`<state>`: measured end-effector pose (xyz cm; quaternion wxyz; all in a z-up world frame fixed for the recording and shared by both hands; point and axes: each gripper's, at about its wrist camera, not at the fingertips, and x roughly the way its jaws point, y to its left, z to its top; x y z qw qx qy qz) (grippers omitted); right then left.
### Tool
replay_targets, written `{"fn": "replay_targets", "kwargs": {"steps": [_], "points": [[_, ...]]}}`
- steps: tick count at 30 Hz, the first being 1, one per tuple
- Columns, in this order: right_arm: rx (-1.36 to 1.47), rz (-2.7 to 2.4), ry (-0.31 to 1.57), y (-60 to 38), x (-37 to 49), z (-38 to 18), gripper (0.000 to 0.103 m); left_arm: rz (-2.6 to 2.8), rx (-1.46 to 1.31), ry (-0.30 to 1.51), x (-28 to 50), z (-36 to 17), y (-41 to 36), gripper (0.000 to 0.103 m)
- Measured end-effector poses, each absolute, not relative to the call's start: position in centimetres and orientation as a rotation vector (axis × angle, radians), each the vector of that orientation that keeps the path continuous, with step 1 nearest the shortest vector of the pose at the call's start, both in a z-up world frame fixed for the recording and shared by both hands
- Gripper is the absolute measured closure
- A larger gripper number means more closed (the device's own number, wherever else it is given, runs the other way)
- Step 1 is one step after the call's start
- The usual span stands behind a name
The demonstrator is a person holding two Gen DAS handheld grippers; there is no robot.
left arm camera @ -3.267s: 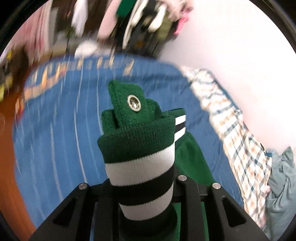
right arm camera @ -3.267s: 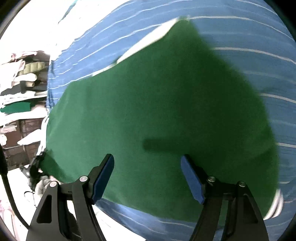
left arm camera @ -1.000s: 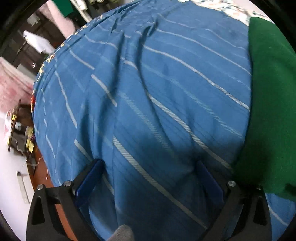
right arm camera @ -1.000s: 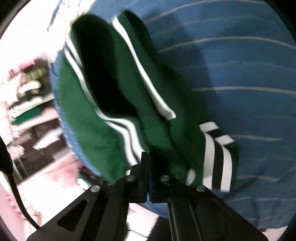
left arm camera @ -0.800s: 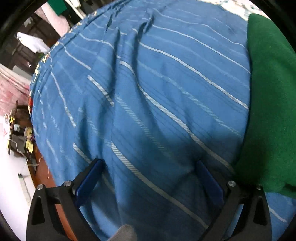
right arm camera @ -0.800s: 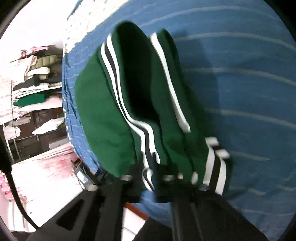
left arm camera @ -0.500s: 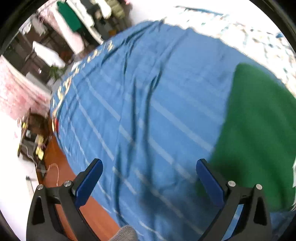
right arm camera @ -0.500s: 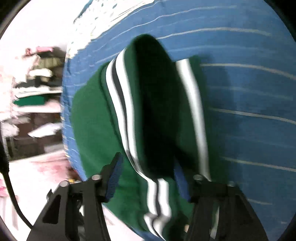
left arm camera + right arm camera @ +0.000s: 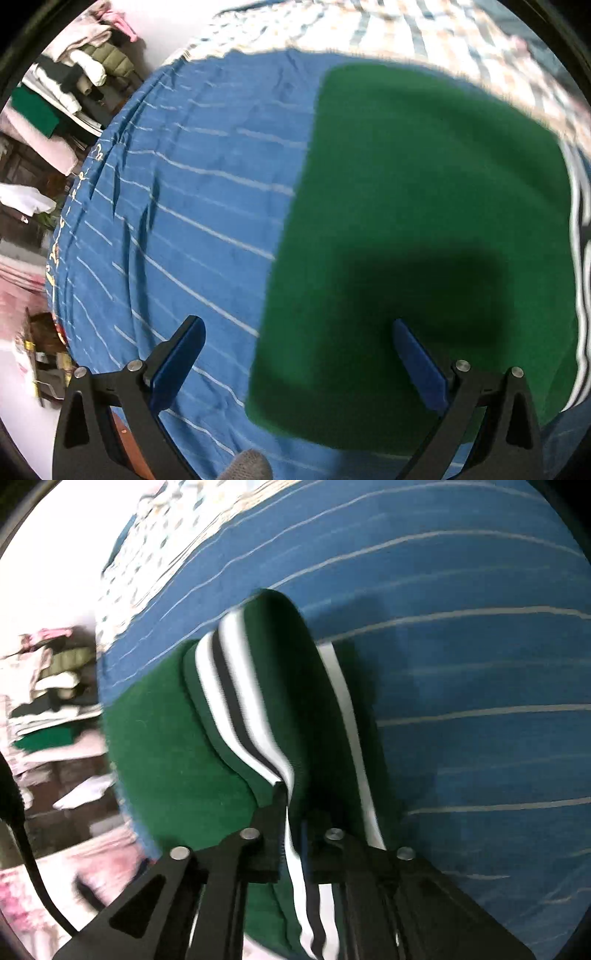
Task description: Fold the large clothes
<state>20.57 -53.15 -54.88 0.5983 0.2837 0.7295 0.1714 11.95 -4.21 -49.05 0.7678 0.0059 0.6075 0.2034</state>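
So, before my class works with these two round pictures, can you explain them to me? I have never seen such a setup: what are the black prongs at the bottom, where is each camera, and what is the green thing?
No robot here: a person holds a two-finger gripper in each hand, and a fisheye camera on each looks forward along its fingers, hence the round, bent pictures. The black prongs are those fingers.

The left view shows the left gripper, open and holding nothing, above a green garment spread on a blue striped bedsheet. A checked cloth lies beyond, and shelves of folded clothes stand to the side.

The right view shows the right gripper shut on the garment's ribbed band, striped white and black, lifting that edge off the sheet. The job is folding the garment.
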Motion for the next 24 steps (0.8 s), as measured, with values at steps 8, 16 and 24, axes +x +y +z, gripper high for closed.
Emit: {"fn": "replay_targets", "kwargs": {"steps": [8,16,24], "points": [[0.644,0.511,1.799,-53.7,15.4,-52.6,0.055,0.455,-0.033,1.296,11.0,-47.8,-4.4,0.000],[0.752,0.528,1.863,-53.2,10.6,-55.4,0.100,0.441,0.031,1.277,10.9,-46.1,-6.2,0.000],[0.686,0.231,1.760,-60.8,8.4,-51.3,0.101,0.446,0.007,1.311,11.7,-47.5,-5.1,0.000]]}}
